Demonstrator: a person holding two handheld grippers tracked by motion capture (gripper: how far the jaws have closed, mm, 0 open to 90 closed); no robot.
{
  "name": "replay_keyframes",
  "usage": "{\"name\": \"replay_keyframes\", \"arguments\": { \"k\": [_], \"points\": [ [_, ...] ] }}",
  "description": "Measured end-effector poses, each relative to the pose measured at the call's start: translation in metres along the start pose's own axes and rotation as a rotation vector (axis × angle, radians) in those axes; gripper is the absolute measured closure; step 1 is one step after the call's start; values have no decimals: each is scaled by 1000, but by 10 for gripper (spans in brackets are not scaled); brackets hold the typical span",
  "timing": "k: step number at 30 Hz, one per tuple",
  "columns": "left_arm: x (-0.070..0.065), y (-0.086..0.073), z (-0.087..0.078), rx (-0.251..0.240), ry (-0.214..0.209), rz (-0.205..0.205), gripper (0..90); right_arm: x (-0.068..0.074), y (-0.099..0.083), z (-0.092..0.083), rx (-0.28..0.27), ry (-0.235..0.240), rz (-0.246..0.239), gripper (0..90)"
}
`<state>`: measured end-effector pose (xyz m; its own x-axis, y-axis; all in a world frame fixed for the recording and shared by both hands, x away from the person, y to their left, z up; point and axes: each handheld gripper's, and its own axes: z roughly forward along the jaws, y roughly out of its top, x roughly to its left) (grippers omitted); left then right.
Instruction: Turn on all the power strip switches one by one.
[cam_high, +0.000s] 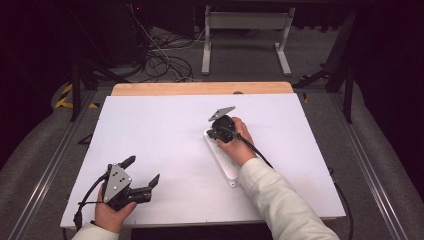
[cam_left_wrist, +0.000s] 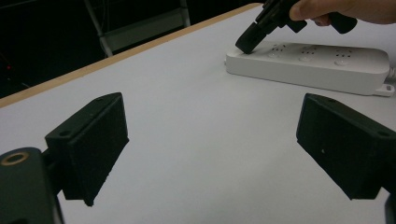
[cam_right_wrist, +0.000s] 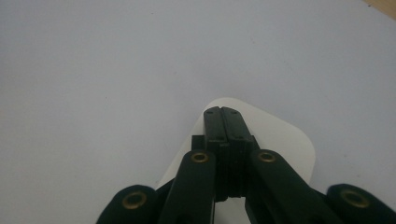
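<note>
A white power strip (cam_high: 220, 156) lies on the white table top, right of centre, running from far-left to near-right. My right gripper (cam_high: 212, 134) is shut with nothing between its jaws, and its tips rest on the far end of the strip (cam_right_wrist: 275, 135). In the left gripper view that same gripper (cam_left_wrist: 246, 41) presses down on the strip's (cam_left_wrist: 322, 65) left end, near its sockets. My left gripper (cam_high: 142, 171) stands open near the table's front left corner, well apart from the strip, with only bare table between its jaws (cam_left_wrist: 212, 154).
The table (cam_high: 165, 125) has a wooden strip along its far edge (cam_high: 200, 88). Beyond it, cables (cam_high: 160, 60) lie on the floor beside a white metal frame (cam_high: 245, 35). A cable (cam_high: 260, 152) trails from the right gripper along the sleeve.
</note>
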<state>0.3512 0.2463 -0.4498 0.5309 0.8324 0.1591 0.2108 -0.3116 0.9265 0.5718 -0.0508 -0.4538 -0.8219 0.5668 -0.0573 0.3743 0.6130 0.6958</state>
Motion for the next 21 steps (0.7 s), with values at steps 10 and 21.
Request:
{"name": "replay_keyframes", "arguments": {
  "k": [10, 21],
  "points": [
    [1, 0, -1, -1, 2, -1, 94, 1, -1, 2, -3, -5, 8, 900],
    [2, 0, 1, 3, -4, -15, 94, 3, 8, -26, -112, 32, -22, 900]
  ]
}}
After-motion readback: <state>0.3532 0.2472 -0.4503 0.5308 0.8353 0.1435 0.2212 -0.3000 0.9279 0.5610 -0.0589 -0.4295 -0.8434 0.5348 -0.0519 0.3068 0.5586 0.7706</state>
